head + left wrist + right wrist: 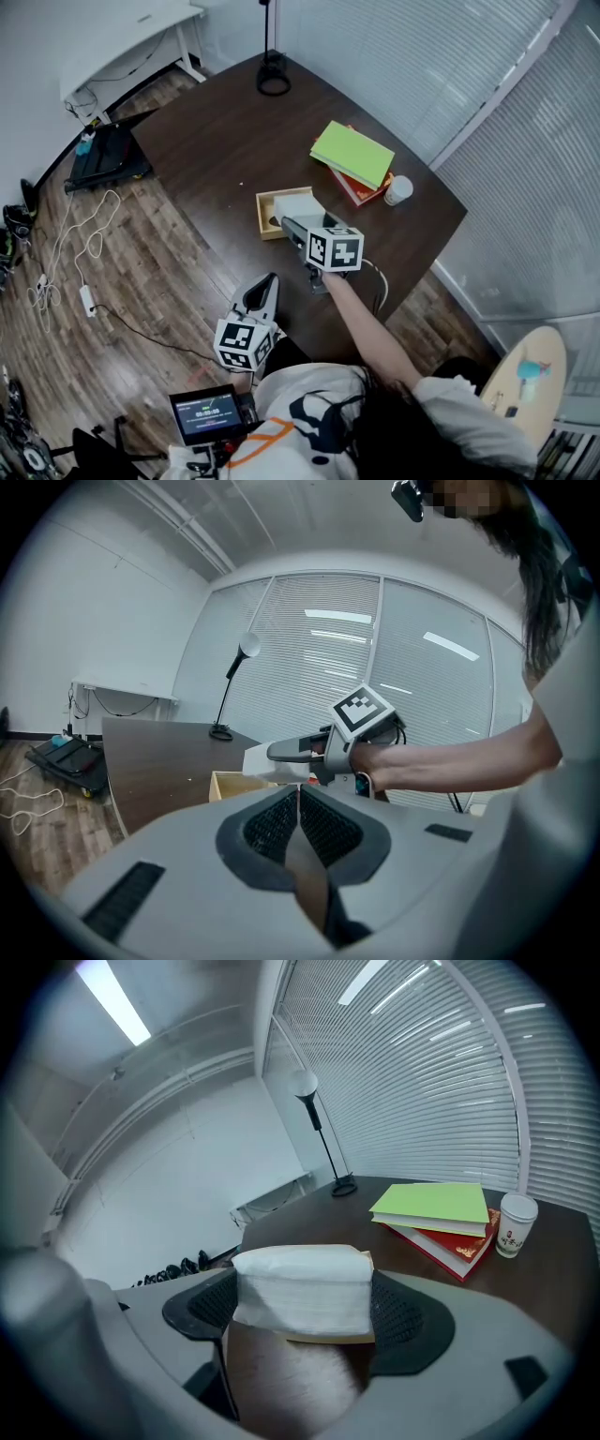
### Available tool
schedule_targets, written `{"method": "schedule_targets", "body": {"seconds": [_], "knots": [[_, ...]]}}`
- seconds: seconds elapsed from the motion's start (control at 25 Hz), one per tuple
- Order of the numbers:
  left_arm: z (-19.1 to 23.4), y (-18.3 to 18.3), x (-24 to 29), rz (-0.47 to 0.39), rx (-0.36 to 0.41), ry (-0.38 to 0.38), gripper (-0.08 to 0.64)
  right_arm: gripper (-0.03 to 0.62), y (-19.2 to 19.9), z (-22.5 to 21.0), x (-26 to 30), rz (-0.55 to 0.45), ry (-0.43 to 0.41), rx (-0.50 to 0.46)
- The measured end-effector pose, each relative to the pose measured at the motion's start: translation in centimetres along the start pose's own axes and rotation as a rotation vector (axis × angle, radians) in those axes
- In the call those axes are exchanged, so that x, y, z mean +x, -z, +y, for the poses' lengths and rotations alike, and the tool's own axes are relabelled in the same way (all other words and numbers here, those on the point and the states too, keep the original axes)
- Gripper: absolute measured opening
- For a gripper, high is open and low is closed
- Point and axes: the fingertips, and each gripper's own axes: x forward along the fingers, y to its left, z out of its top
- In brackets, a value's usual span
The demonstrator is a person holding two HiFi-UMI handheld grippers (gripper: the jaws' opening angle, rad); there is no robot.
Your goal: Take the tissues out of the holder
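The only writing in reach of my eyes is the red print on the paper cup (517,1223) and the digits on the small screen (204,412) by my waist; both are too small to read. The cubes on my grippers carry only black-and-white square markers.

My left gripper (300,801) hangs off the table edge close to my body. Its ribbed black pads are pressed together, with nothing between them.

My right gripper (300,1326) reaches out over the dark brown table (206,141). Its jaws are spread wide and clamped on the two sides of the tissues (300,1283), a soft white rectangular stack with layered edges and a smooth top.

The stack sits at the mouth of the holder (265,202), a shallow open box of pale wood. From the left gripper view the tissues stand above its rim, but I cannot tell whether they are clear of it.

Beyond lie two flat books, a matte green one (352,153) stacked on a red one (361,190) with a gold ornament. The white cup stands just beside them. Farthest off is the round black base of a lamp (273,75).
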Motion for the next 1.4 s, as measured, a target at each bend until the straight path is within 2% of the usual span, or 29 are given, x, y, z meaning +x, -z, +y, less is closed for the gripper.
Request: {"method": "schedule_targets", "body": {"seconds": [0.32,0.56,0.68,1.4], "knots": [[-1.9,0.4,1.3,0.018,0.026,0.031,0.0,0.445,-0.3,-0.9,-5.3,-0.068,-0.03,0.005],[-4.3,1.1,3.2,0.073,0.108,0.086,0.0,0.445,0.6,-3.0,-8.9,-0.09,-0.02,0.015],[-5.5,1.3,4.1,0.093,0.121,0.108,0.0,0.445,1.6,-4.3,-10.5,-0.094,-0.012,0.014],[-13.6,2.3,7.6,0.124,0.12,0.213,0.0,0.445,9.7,-12.2,-15.7,-0.002,0.106,0.029]]}}
